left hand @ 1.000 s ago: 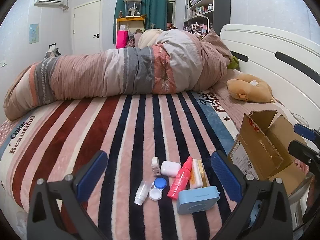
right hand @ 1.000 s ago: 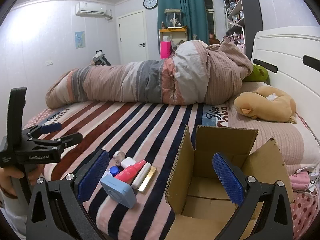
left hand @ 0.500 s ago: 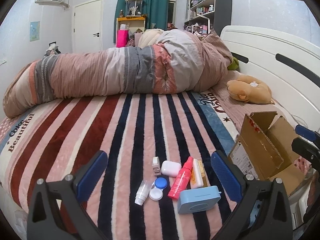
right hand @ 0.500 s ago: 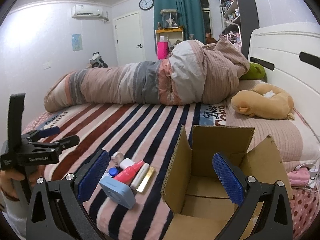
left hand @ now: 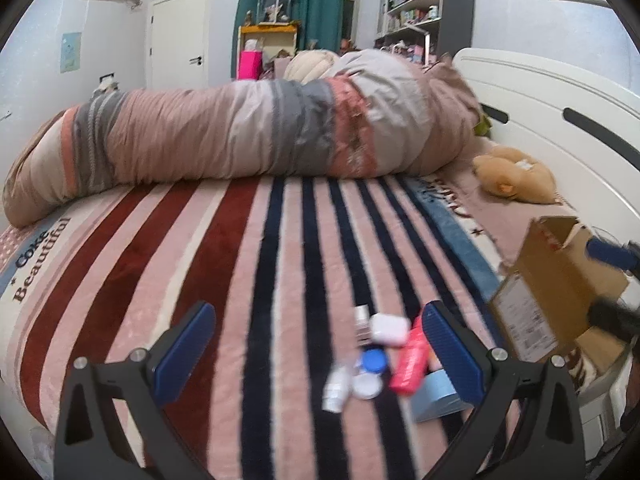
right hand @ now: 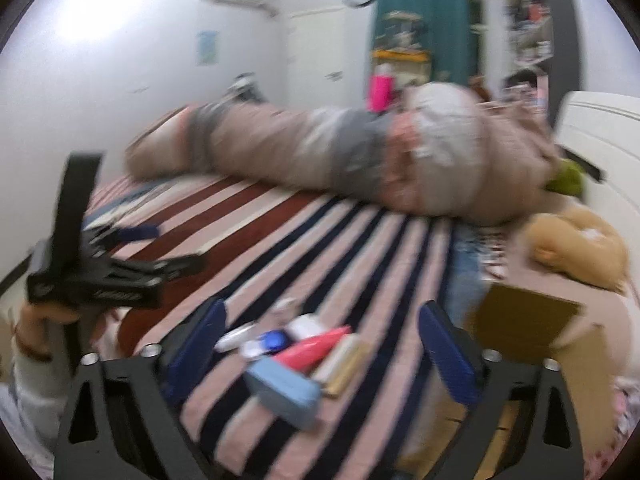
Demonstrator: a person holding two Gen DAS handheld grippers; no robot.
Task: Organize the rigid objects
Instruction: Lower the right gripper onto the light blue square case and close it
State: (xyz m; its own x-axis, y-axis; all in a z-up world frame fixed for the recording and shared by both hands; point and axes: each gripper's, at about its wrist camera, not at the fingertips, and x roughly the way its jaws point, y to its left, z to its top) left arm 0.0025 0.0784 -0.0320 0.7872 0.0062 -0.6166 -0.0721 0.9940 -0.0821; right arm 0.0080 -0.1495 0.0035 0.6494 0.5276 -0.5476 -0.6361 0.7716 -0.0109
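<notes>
Several small items lie on the striped blanket: a red spray bottle point(left hand: 408, 362) point(right hand: 316, 348), a light blue case point(left hand: 434, 394) point(right hand: 284, 394), a white case point(left hand: 389, 328), a blue-capped lens case point(left hand: 370, 364) point(right hand: 272, 340), a small white bottle point(left hand: 336, 390) and a gold-white tube point(right hand: 344, 364). An open cardboard box point(left hand: 560, 292) point(right hand: 528, 320) stands to their right. My left gripper point(left hand: 320, 348) is open, left of the cluster. My right gripper point(right hand: 322, 344) is open, with the cluster between its fingers. Both views are blurred.
A rolled striped duvet point(left hand: 260, 128) lies across the far side of the bed. A tan plush toy point(left hand: 516, 178) rests by the white headboard point(left hand: 560, 92). The left gripper and the hand holding it show in the right wrist view point(right hand: 100, 276).
Both grippers swung left. The cluster moved right in the left view and to the centre of the right view, where the box slid to the right edge. Nothing was grasped.
</notes>
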